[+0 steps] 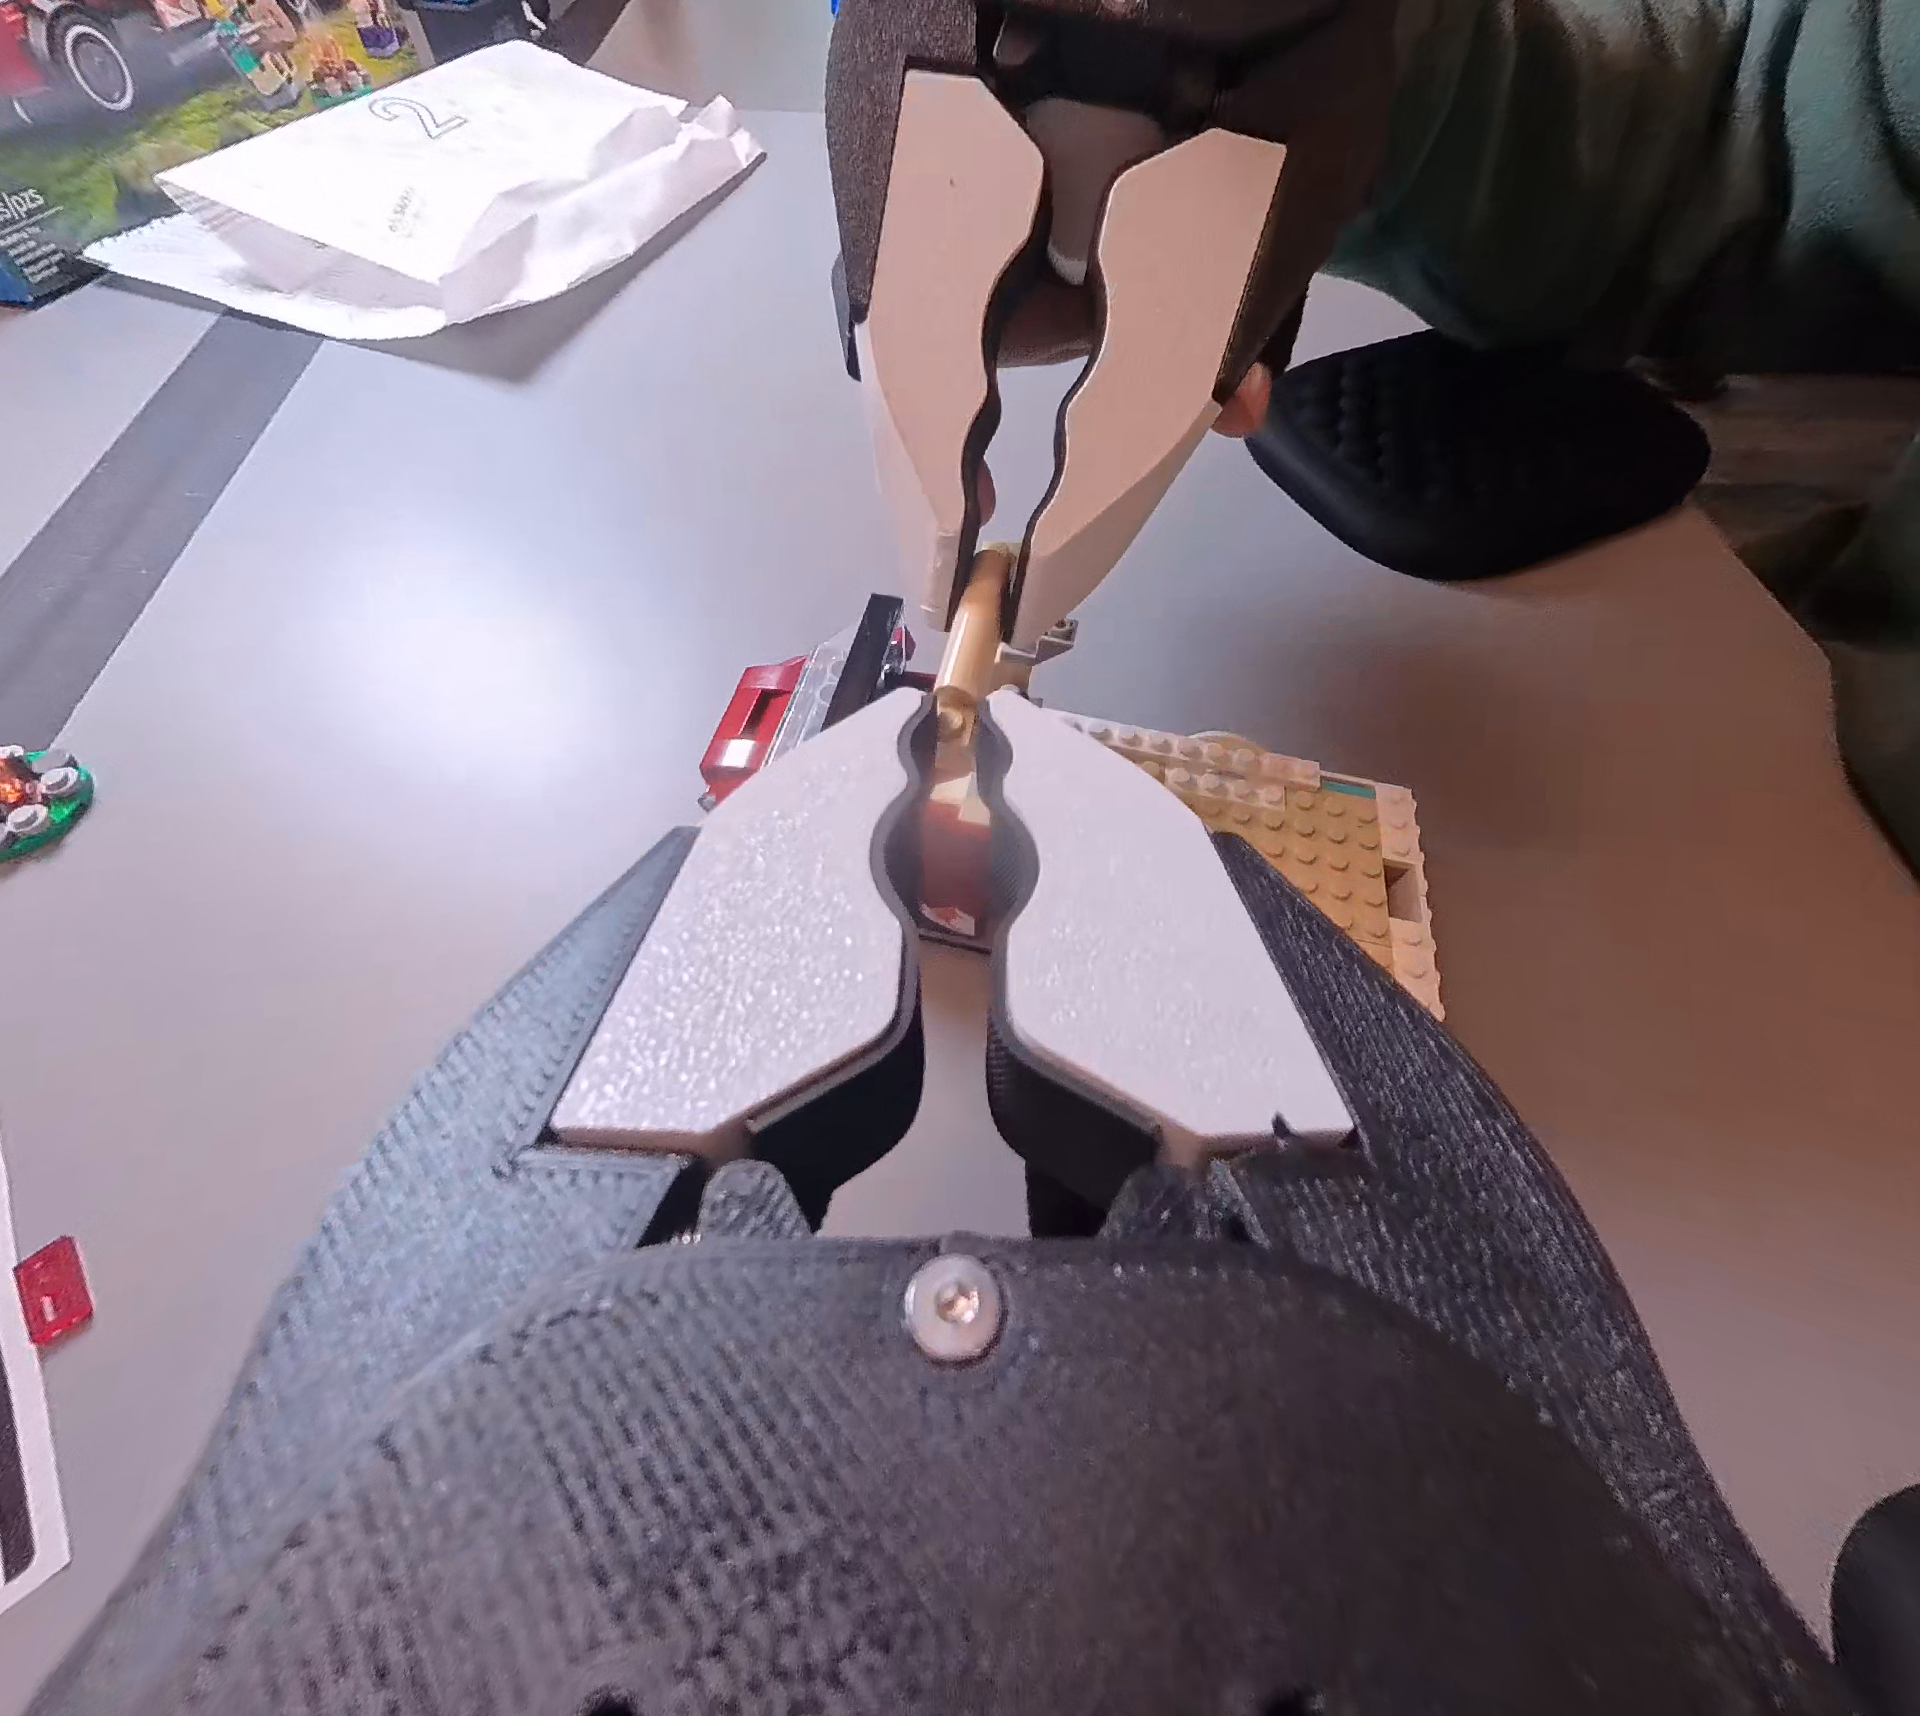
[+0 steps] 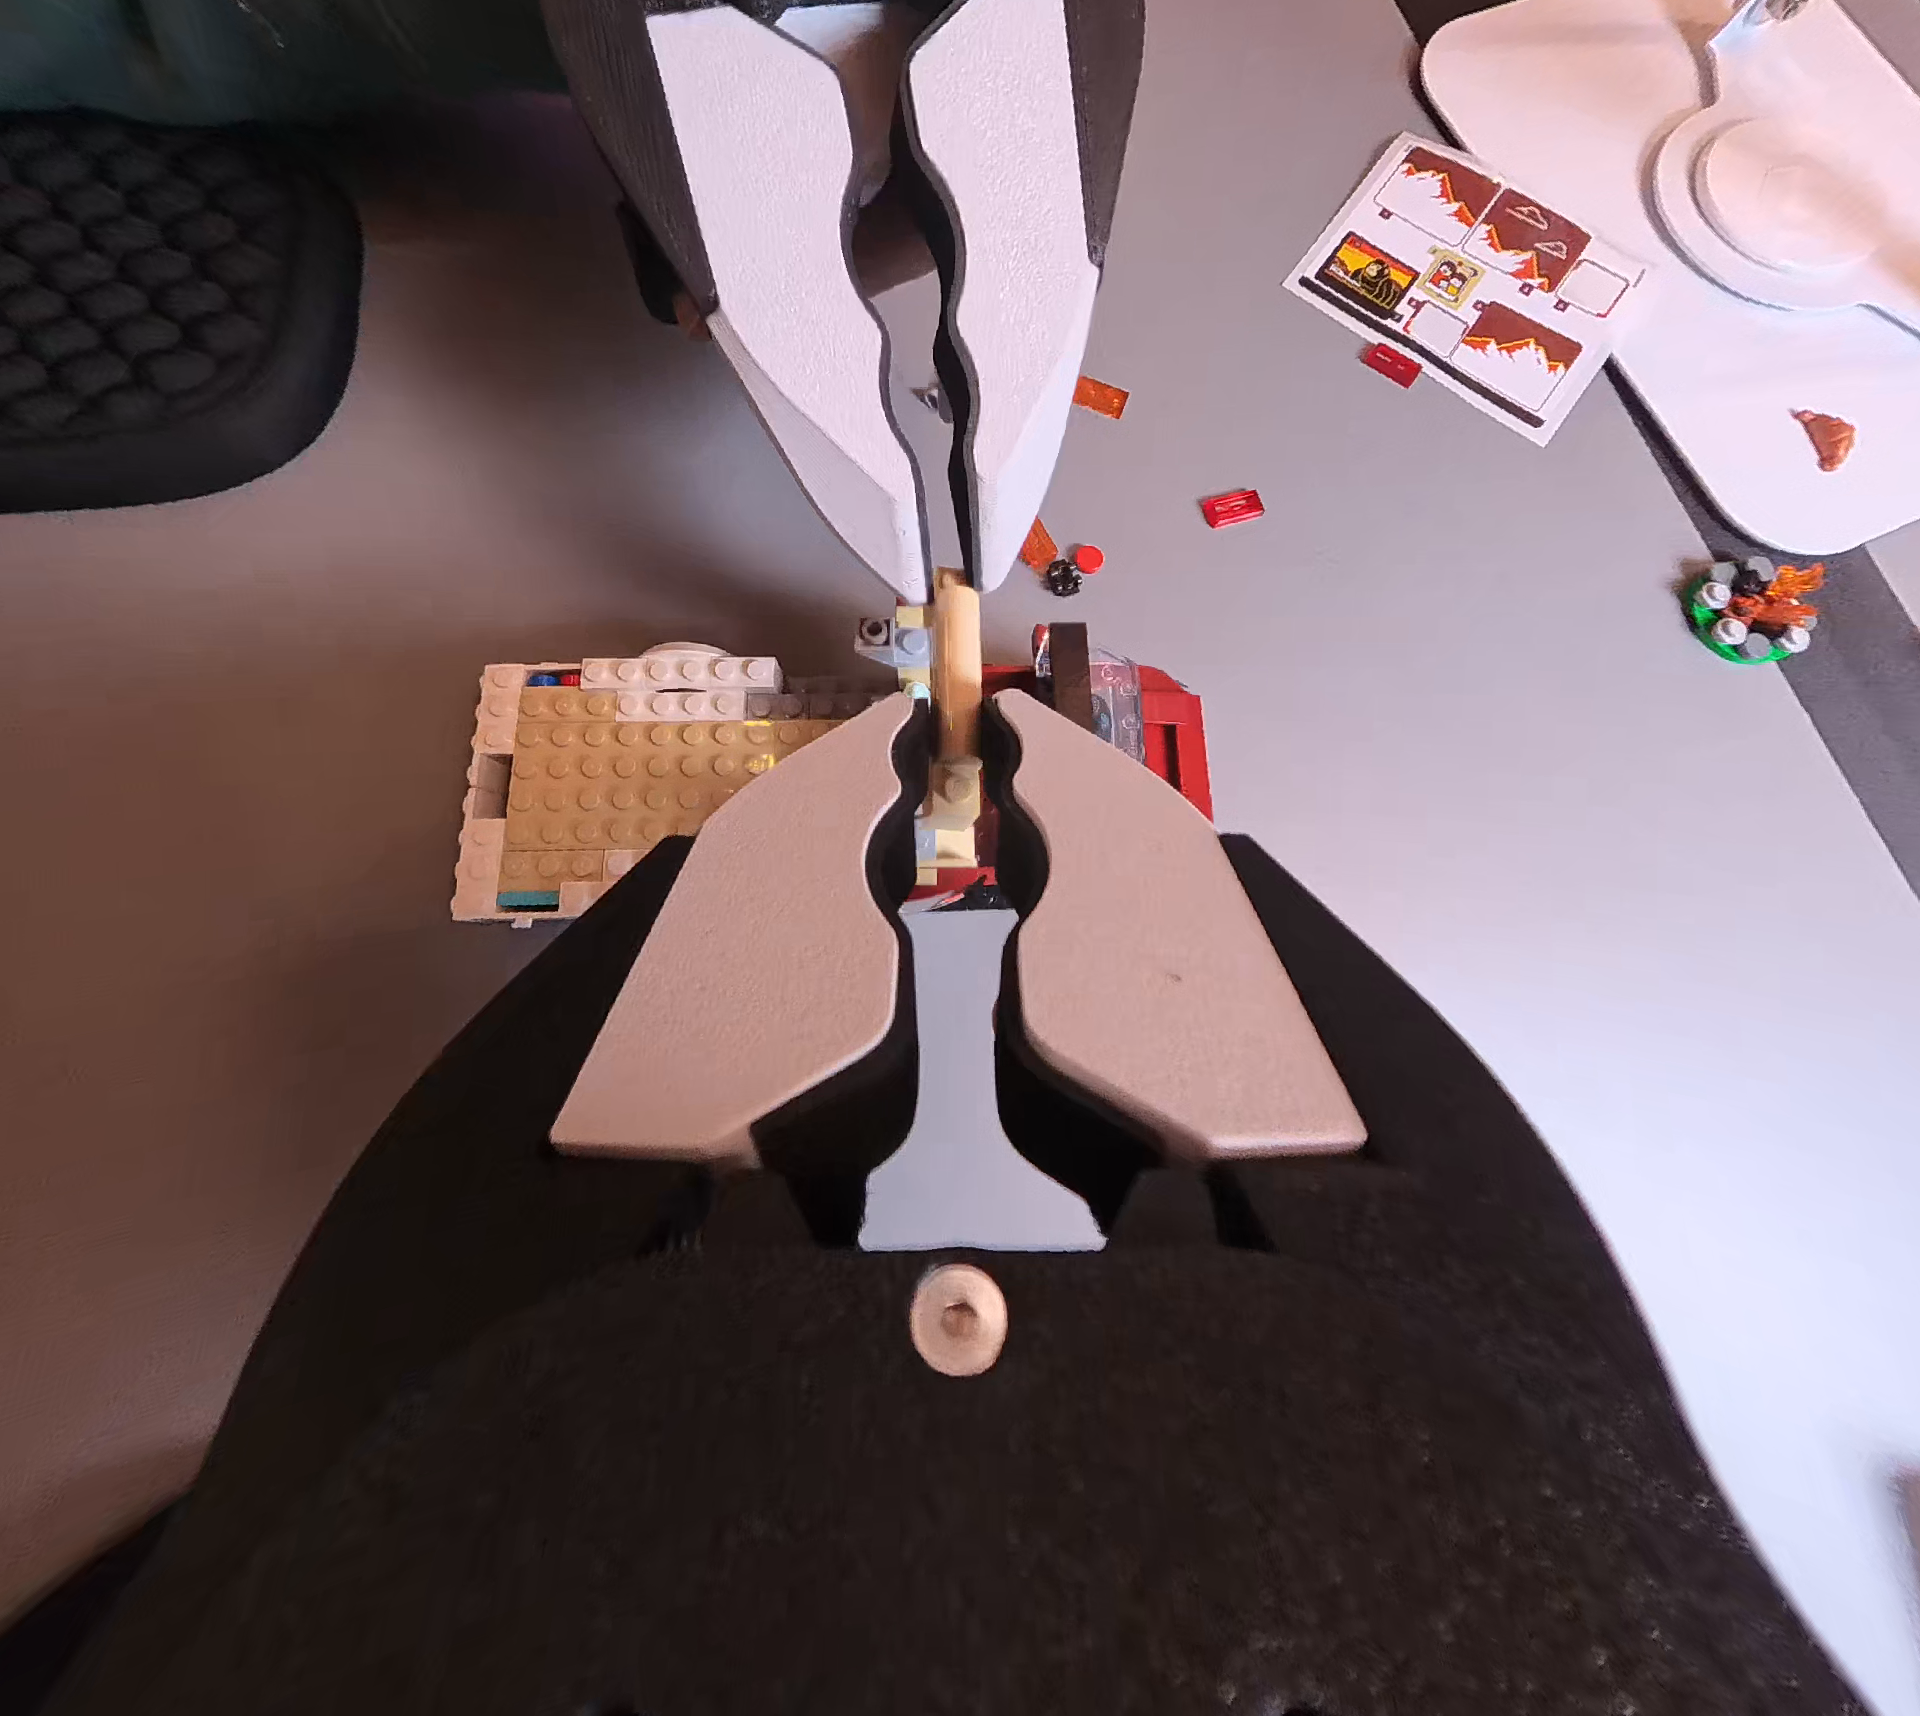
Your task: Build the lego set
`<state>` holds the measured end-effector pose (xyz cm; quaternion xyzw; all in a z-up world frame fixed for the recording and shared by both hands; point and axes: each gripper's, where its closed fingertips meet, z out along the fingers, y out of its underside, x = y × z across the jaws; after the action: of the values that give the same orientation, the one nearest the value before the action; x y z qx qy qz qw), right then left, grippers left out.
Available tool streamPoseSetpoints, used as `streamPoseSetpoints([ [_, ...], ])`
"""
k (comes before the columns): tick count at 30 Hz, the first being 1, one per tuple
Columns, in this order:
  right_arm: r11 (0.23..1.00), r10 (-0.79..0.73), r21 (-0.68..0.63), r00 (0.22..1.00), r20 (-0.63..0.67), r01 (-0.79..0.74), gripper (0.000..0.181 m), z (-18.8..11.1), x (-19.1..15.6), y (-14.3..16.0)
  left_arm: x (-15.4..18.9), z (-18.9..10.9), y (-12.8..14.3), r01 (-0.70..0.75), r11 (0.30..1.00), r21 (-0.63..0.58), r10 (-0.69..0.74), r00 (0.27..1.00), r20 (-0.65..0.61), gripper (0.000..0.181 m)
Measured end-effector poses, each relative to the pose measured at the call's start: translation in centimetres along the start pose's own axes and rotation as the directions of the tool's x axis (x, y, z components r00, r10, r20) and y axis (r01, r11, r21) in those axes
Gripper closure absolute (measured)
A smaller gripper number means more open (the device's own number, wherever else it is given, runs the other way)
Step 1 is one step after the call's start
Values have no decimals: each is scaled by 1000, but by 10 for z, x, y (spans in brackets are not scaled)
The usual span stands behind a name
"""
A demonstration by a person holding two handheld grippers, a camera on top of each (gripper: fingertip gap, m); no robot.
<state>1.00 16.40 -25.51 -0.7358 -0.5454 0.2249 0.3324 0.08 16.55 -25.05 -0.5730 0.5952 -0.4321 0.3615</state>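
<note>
On the far left of the grey table [image 1: 436,606] a printed box [image 1: 135,4] is lying with a crumpled white paper bag [image 1: 436,201] resting against it; what the bag is holding cannot be seen. A small green campfire piece [image 1: 31,799] is sitting apart near the table's left edge.

In the middle, the left gripper [image 1: 951,726] is reaching forward low over the table, its claw pinching one end of a tan rod [image 1: 961,653]. The right gripper [image 1: 982,591] is coming in from the opposite side, tilted down, and its tips are pinching the rod's other end, so the two claws are facing each other tip to tip. A green sleeve [image 1: 1621,139] is showing behind the right gripper.

The rod is hanging just above the half-built model [image 2: 644,762], which is sitting on the table beneath both claws: a tan studded floor edged in white bricks, with a red part [image 2: 1174,731] joined at one end.

Farther right in the right wrist view, loose red and orange bits [image 2: 1231,510] are lying scattered, a sticker sheet [image 2: 1465,284] is lying beside a white stand base [image 2: 1704,212].
</note>
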Motion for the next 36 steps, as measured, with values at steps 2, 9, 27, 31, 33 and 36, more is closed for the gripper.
streamPoseSetpoints([
  [2,1000,9,18,1000,3,-9,168,-3,0,2,0,0,-2,-6,1000,9,6,1000,2,175],
  [9,994,51,91,996,69,-57,168,-12,-1,10,-3,1,3,15,1000,18,-14,999,-32,175],
  [27,988,93,105,985,145,-109,173,-8,-3,22,0,7,11,13,1000,-23,-14,999,-50,175],
  [31,989,91,100,984,153,-107,173,-8,-5,22,1,7,11,16,999,-29,-18,998,-56,175],
  [33,990,88,97,984,156,-104,173,-8,-6,22,2,7,11,21,999,-29,-23,998,-64,173],
  [36,991,84,94,984,156,-99,173,-8,-6,22,5,7,10,31,999,-33,-34,996,-85,167],
])
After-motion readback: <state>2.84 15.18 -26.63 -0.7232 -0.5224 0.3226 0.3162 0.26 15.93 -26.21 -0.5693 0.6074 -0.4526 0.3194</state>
